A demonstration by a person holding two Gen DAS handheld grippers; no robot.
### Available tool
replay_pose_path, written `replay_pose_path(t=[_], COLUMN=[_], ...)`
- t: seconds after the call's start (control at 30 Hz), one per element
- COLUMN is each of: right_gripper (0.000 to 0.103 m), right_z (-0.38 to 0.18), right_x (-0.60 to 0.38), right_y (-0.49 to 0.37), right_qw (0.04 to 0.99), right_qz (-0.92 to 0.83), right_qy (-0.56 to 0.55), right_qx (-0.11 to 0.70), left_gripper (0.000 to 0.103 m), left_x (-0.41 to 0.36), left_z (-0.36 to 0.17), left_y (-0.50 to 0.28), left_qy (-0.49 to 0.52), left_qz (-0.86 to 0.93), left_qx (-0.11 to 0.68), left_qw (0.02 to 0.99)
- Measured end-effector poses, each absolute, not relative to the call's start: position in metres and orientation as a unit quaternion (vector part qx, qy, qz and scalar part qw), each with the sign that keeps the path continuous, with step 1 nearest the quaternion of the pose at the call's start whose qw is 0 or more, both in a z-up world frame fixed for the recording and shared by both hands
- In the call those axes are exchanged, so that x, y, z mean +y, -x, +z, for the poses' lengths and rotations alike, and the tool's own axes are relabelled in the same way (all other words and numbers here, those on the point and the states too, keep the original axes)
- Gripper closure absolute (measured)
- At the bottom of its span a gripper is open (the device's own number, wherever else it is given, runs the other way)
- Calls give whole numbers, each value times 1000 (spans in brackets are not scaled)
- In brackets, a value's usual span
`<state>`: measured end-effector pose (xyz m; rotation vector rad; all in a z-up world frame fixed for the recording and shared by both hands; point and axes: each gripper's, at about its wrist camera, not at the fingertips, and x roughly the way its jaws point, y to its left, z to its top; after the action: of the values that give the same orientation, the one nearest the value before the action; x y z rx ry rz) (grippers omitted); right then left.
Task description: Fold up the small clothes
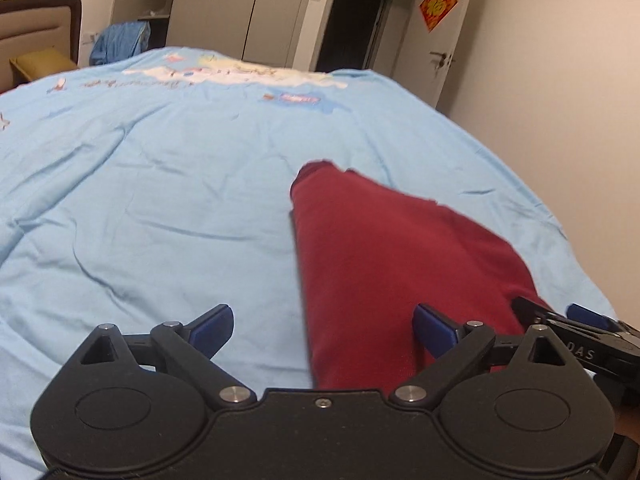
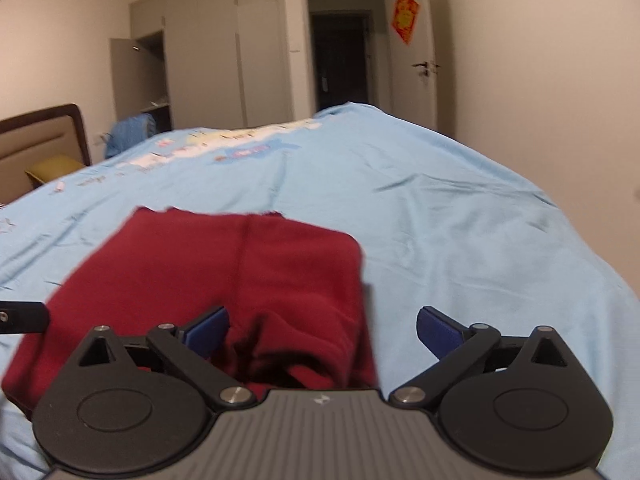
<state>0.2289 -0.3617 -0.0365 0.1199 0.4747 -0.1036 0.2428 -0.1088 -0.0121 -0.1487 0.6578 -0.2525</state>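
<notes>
Gaping wide, left claw (image 1: 324,330) and right claw (image 2: 323,330) each straddle the red garment (image 2: 224,268), gripping nothing.

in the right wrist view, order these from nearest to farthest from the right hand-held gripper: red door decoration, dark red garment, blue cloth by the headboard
From the right hand-held gripper:
1. Dark red garment, directly ahead on the bed.
2. Blue cloth, far left beside the headboard.
3. Red door decoration, high on the far door, right.

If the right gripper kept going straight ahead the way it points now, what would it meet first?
Most likely the red garment, whose bunched near edge already lies between the open right gripper fingers; depth is uncertain.
</notes>
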Motion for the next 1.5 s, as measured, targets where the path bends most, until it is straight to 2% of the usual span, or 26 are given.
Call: replay_pose_path(t=[0.33, 0.6, 0.8, 1.17, 1.33, 1.5], right_gripper=[0, 0, 0, 0, 0, 0], right_z=[-58, -42, -66, -50, -49, -66], right_x=[-385, -389, -400, -391, -382, -390], right_y=[-203, -213, -234, -239, -266, -274], right_qw=[960, 970, 957, 969, 968, 962], right_qz=[-59, -66, -101, -66, -47, -36], right_qy=[-115, -118, -113, -95, -65, -92], right_qx=[247, 200, 248, 218, 236, 255], left_gripper=[5, 4, 3, 2, 2, 1], left_x=[-92, -93, -95, -95, -95, -94], left_z=[-32, -33, -34, -36, -36, -37], left_y=[-231, -233, -233, -233, -231, -230], left_qy=[68, 65, 64, 62, 61, 61], left_qz=[-129, -125, -122, -120, -119, -118], left_qx=[355, 359, 361, 363, 365, 368], left_qw=[923, 923, 922, 922, 922, 920])
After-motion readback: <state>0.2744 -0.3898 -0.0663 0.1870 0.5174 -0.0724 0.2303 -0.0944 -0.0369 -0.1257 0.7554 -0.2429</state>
